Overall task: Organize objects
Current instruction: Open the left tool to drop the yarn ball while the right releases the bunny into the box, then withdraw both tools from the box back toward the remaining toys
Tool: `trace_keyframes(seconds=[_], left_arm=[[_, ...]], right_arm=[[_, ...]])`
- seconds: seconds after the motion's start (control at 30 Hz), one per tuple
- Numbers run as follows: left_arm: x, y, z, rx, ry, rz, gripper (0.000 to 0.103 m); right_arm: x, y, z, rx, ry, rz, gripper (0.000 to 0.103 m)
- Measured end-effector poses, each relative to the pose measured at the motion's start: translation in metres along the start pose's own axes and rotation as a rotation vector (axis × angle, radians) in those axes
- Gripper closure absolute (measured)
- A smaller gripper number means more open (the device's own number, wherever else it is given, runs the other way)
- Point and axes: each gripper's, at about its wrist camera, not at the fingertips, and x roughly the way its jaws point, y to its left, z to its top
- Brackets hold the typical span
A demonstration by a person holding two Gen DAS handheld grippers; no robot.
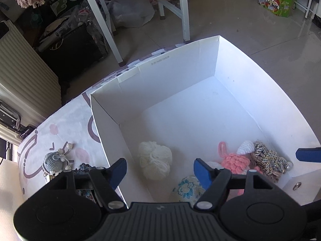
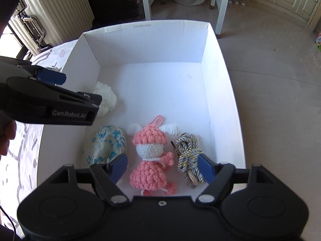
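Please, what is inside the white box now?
Inside the white box: white yarn ball, floral pouch, pink crochet doll, braided cord. The grippers cover the near edge.

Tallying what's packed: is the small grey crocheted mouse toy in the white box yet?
Out. The grey crocheted mouse toy lies on the patterned cloth outside the white cardboard box.

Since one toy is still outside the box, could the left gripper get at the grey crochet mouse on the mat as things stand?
Probably yes: the left gripper is open and empty, and the grey mouse lies uncovered just outside the white box's wall.
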Motion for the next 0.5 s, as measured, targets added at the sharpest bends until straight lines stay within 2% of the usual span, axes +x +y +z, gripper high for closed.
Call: trace_keyframes(seconds=[0.27,0.5], left_arm=[[-0.013,0.004,-0.007,-0.044,0.01,-0.04,0.028],[-0.031,0.01,-0.02,-0.09,0.0,-0.059,0.014]], right_arm=[[-0.022,-0.001,-0.001,-0.006,-0.043,-0.014,0.014],[-0.039,-0.008,-0.005,0.018,-0.084,-0.019,0.009]])
